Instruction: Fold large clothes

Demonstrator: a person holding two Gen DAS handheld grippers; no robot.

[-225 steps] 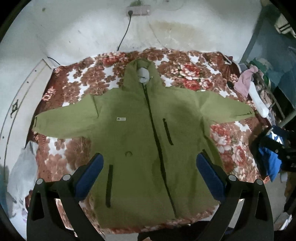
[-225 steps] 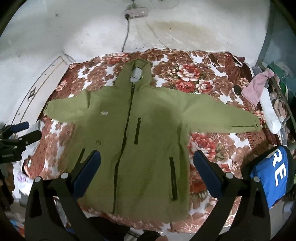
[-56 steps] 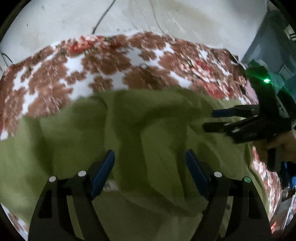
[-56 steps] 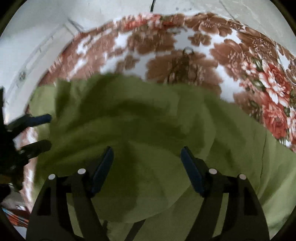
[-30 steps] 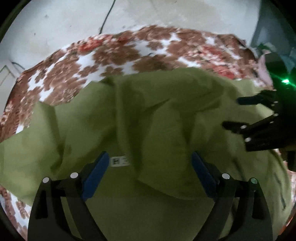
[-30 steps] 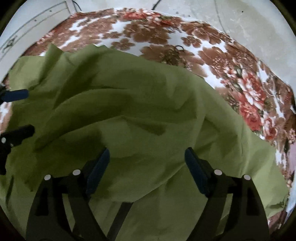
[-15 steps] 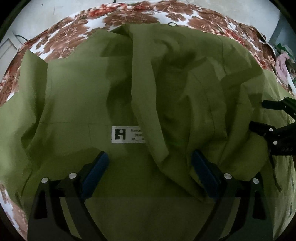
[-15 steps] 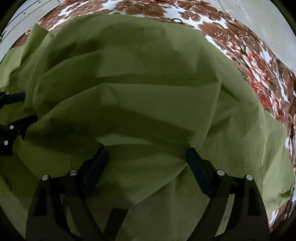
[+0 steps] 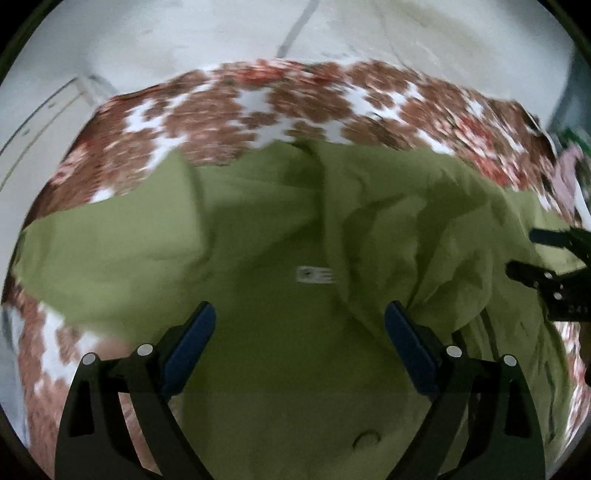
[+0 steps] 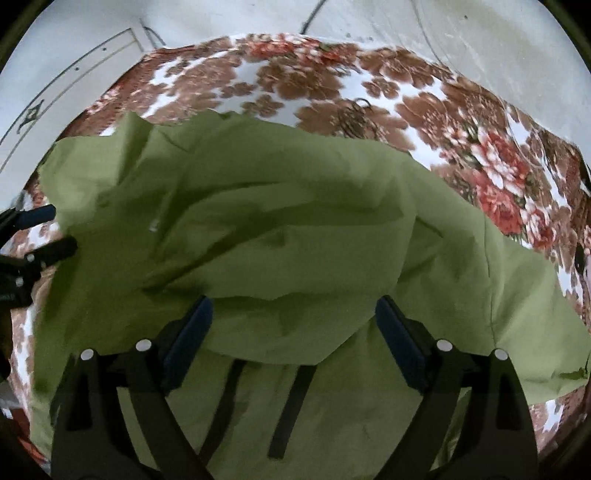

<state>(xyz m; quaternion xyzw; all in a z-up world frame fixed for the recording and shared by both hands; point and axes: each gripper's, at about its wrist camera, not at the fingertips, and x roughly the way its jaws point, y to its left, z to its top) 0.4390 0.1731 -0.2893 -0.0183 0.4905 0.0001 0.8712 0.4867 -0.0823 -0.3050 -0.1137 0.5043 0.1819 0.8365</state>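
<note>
An olive green jacket (image 9: 258, 221) lies crumpled on a floral bedspread (image 9: 295, 103), its upper part folded down over the body. A white label (image 9: 317, 275) shows beside the fold. My left gripper (image 9: 299, 310) hovers open over flat cloth, pinching nothing. In the right wrist view the folded flap of the jacket (image 10: 295, 203) bulges in front of my right gripper (image 10: 293, 301). Its jaws are opening, and the cloth lies beneath them, not pinched. Two black zipper strips (image 10: 291, 398) show under it. Each gripper sees the other: right gripper (image 9: 532, 254), left gripper (image 10: 48, 230).
The bedspread (image 10: 369, 74) reaches a white wall (image 9: 406, 33) with a dark cable (image 10: 314, 18) running down it. A pink cloth (image 9: 569, 166) sits past the bed's right edge. A panelled white surface (image 10: 55, 85) borders the left side.
Both grippers have drawn back and up from the jacket, so more bedspread and wall show than half a second ago. The folded flap stays lying on the jacket body.
</note>
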